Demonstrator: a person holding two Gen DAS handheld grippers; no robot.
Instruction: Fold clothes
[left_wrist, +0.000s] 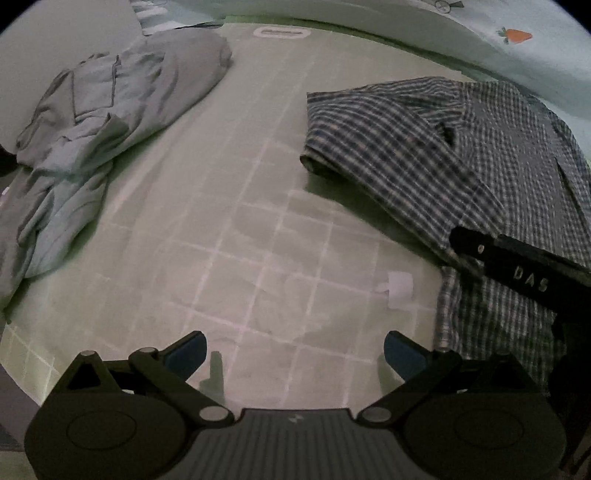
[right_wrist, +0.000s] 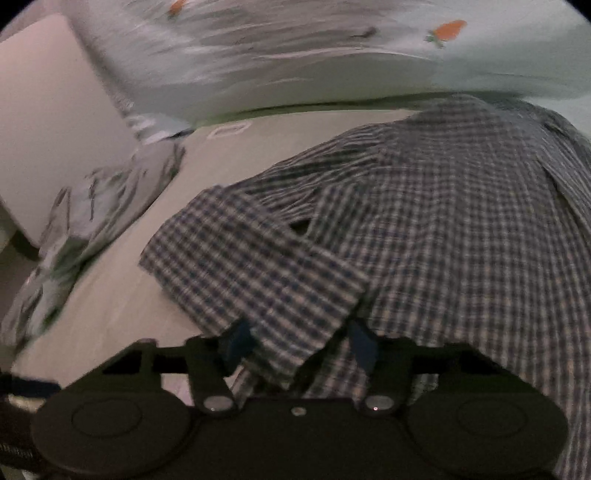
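Left wrist view shows the left claw hanging wide apart over a bare patch of the gridded green mat, with nothing between its blue pads. The plaid shirt lies on the right side of the mat, spread out with one sleeve or side panel already turned in over the body. A crumpled grey garment sits well apart on the far left. There's also a small white tag on the mat just beside the shirt's near edge.

Right wrist view is blurry, so that hand is probably moving. The right claw looks to have a flap of the plaid shirt between its fingers, which sit fairly narrow either side of the cloth. I honestly can't tell if it's properly pinched or just draped through. From the left camera you can see the right claw's dark body resting against the shirt's near edge.

My take is that a fold on the shirt is mid-way and the right hand is carrying a flap across. To do it well:

- keep the flap low and pull it taut so it lands flat without dragging the layers under it
- bring the free left claw over to pin the fold line, or grab the matching corner so the edge travels straight
- line the edge up with the mat's grid before letting go

That loose weave will bunch if it's tugged from only one point.
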